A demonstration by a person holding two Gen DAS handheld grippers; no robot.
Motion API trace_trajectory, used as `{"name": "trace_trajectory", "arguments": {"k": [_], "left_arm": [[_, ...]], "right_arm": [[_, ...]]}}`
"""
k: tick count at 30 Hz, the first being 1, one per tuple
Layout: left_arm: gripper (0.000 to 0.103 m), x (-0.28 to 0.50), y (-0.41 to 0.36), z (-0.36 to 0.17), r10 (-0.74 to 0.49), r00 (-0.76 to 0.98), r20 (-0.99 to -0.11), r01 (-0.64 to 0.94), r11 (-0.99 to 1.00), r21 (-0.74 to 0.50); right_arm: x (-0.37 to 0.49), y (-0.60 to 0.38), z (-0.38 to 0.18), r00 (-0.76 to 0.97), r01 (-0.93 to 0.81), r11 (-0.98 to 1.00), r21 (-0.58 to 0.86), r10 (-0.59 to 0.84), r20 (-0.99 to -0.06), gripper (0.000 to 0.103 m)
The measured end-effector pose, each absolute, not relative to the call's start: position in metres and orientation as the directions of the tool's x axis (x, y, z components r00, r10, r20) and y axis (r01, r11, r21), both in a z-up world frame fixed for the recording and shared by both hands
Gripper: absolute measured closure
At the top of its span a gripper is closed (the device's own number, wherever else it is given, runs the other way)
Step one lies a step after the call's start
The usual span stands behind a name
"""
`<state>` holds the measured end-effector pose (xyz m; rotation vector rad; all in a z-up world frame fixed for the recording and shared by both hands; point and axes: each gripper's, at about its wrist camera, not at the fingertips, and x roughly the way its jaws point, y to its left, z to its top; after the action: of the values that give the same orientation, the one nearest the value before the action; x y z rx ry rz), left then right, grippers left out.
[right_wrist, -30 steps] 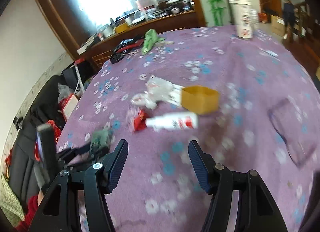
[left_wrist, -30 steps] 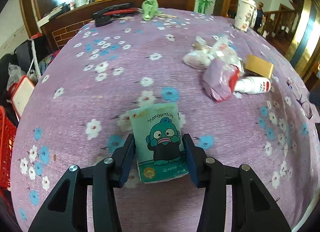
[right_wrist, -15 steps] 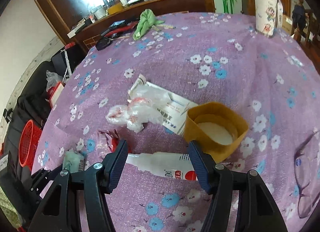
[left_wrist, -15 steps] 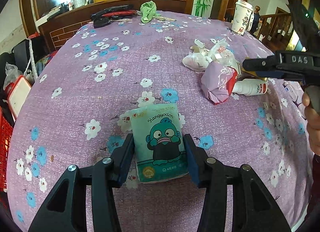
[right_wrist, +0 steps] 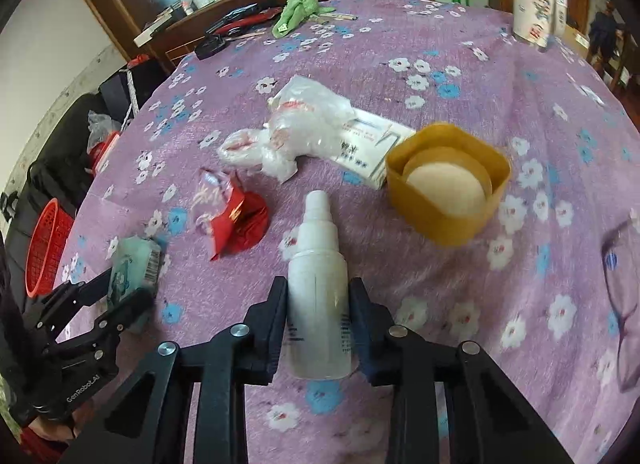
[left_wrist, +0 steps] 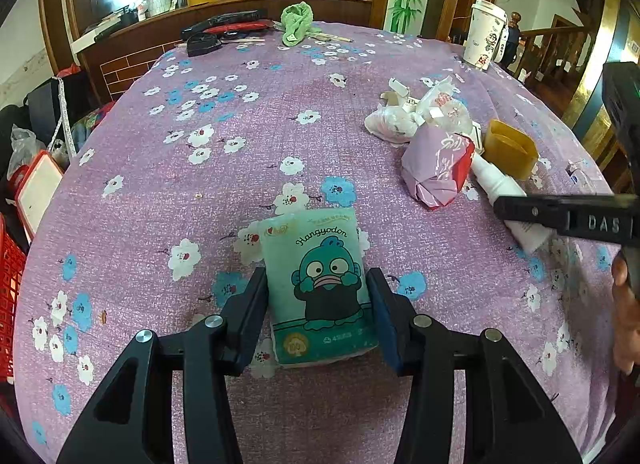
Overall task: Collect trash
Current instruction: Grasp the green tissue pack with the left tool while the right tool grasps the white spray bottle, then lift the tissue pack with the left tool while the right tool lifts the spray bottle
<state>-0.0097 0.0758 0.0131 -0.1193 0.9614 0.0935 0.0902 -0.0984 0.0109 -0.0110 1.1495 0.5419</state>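
Note:
A teal cartoon tissue pack [left_wrist: 312, 240] lies on the purple flowered tablecloth [left_wrist: 224, 184], and my left gripper [left_wrist: 317, 272] is shut on its lower half. In the right wrist view the same pack [right_wrist: 134, 260] and left gripper [right_wrist: 130, 288] sit at the lower left. A white spray bottle [right_wrist: 316, 248] lies with its nozzle pointing away. My right gripper [right_wrist: 318, 284] is closing on it, with both pads against the bottle's body. From the left wrist view, the right gripper's finger [left_wrist: 560, 218] crosses over the bottle [left_wrist: 494, 182].
Beyond the bottle lie a pink and red wrapper [right_wrist: 236, 216], a crumpled clear bag [right_wrist: 296, 132], a printed paper packet [right_wrist: 368, 144] and a yellow tub [right_wrist: 448, 180]. Glasses [right_wrist: 624, 288] rest at the right. A paper cup [left_wrist: 484, 34] and green cloth [left_wrist: 296, 22] stand far back. A red basket [right_wrist: 46, 248] is off the table's left.
My right gripper has come down and forward over the white bottle, and its jaws have narrowed from wide apart onto it. The left gripper and tissue pack have stayed put.

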Motion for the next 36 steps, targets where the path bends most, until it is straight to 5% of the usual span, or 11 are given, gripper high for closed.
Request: {"name": "trace_trajectory", "arguments": {"k": [15, 36], "left_arm": [[0.062, -0.052, 0.065, 0.026, -0.042, 0.603, -0.797, -0.067, 0.992, -0.103], [0.062, -0.096, 0.059, 0.036, 0.057, 0.653, -0.755, -0.083, 0.997, 0.003]], "right_arm": [[-0.017, -0.11, 0.034, 0.377, -0.345, 0.837, 0.425, 0.538, -0.754, 0.071], [-0.064, -0.094, 0.039, 0.424, -0.38, 0.85, 0.364, 0.51, -0.748, 0.071]]}}
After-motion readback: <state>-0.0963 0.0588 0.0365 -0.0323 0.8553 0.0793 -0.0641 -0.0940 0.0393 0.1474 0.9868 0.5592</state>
